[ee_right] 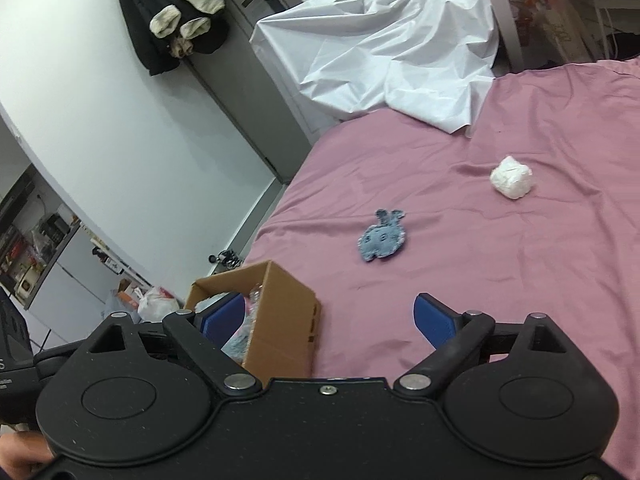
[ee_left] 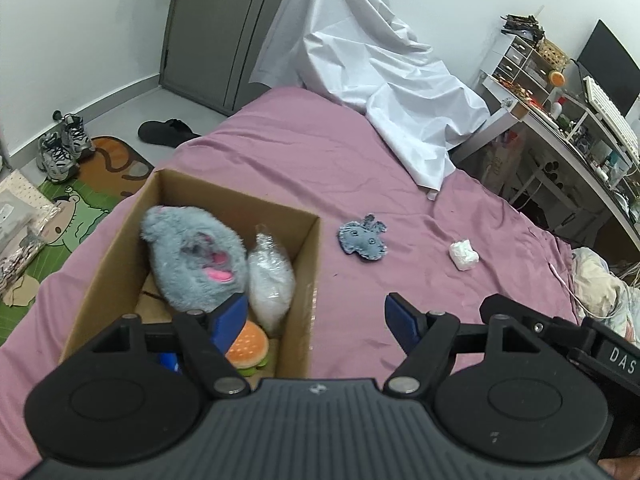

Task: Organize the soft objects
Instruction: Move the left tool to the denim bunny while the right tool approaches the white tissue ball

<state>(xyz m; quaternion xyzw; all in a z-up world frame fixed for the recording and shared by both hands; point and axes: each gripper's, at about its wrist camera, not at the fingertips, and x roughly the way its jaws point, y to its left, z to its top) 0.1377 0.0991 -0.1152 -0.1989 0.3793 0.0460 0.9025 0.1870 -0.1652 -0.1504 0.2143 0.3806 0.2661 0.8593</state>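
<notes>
A cardboard box stands on the pink bed and holds a grey fluffy plush, a clear bag of white stuffing and a plush burger. A small flat blue-grey felt toy lies on the sheet right of the box, and a white crumpled wad lies further right. My left gripper is open and empty above the box's right wall. In the right wrist view the box, felt toy and wad show; my right gripper is open and empty.
A white sheet is heaped at the far end of the bed. A desk with shelves stands to the right. Shoes and a mat lie on the floor to the left. A crumpled blanket lies at the bed's right edge.
</notes>
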